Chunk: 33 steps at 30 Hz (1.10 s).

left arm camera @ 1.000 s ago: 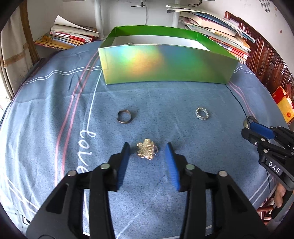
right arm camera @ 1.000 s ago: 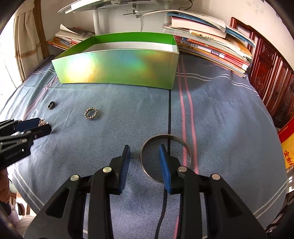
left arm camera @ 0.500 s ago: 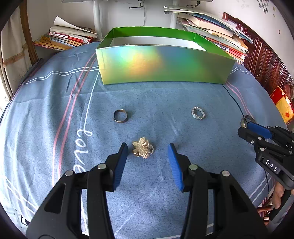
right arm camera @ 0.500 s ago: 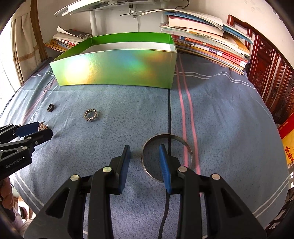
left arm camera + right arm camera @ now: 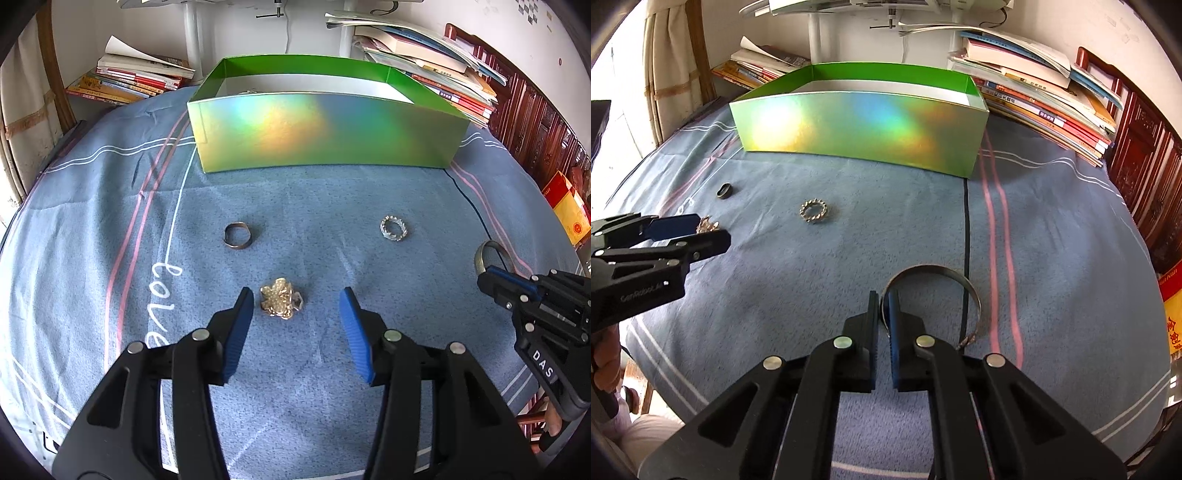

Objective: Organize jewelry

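A gold flower brooch [image 5: 280,298] lies on the blue cloth between the jaws of my left gripper [image 5: 296,293]. Those jaws are opening; the brooch sits close to the left pad and well clear of the right one. My right gripper [image 5: 883,299] is shut on the near-left rim of a thin silver bangle [image 5: 938,268], which rests on the cloth. A bronze band ring [image 5: 238,236] and a sparkly crystal ring [image 5: 394,229] lie farther out. Behind them stands the open iridescent green box [image 5: 325,136].
Stacks of books [image 5: 1034,92] lean behind and right of the box, with another pile [image 5: 136,79] at back left. Dark wooden furniture [image 5: 1145,177] lines the right side. The round table's edge curves close below both grippers.
My right gripper's jaws have closed onto the bangle's rim. The left jaws have spread wider around the brooch. Neither hand has shifted much.
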Motion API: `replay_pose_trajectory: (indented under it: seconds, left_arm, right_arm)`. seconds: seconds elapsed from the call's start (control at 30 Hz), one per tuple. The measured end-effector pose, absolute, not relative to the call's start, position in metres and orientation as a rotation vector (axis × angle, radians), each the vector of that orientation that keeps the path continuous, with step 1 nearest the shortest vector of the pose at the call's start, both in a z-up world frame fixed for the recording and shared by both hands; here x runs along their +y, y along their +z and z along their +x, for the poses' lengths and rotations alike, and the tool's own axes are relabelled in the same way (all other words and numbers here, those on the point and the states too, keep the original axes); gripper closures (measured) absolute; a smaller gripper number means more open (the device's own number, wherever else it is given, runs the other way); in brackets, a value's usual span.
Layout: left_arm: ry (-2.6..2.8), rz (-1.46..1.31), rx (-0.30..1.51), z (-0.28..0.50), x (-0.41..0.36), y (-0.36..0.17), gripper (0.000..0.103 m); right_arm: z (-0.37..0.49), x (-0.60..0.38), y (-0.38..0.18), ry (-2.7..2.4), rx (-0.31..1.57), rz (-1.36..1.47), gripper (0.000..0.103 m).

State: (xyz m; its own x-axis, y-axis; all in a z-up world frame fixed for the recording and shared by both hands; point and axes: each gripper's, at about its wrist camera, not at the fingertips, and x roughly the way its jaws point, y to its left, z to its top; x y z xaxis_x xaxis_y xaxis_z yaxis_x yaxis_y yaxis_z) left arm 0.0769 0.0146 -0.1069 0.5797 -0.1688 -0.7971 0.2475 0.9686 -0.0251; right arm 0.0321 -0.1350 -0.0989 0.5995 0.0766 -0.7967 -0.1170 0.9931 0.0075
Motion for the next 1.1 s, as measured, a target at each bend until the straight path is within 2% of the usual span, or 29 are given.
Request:
replay_pose_trajectory:
  seconds: [0.1, 0.17, 1.1]
  left_arm:
    - [-0.24, 0.097, 0.913, 0.0756, 0.0126, -0.1049, 0.051]
    - [-0.236, 0.105, 0.904, 0.0746, 0.0115, -0.1033, 0.046]
    - [-0.231, 0.128, 0.925, 0.0774, 0.0047, -0.1101, 0.041]
  right_arm:
    - [0.0327, -0.1385, -0.0988, 0.08, 0.92, -0.035, 0.085]
    - [0.0339, -0.1416, -0.0991, 0.053, 0.918, -0.024, 0.075]
    - [0.038, -0.1424, -0.0996, 0.004, 0.908, 0.018, 0.073]
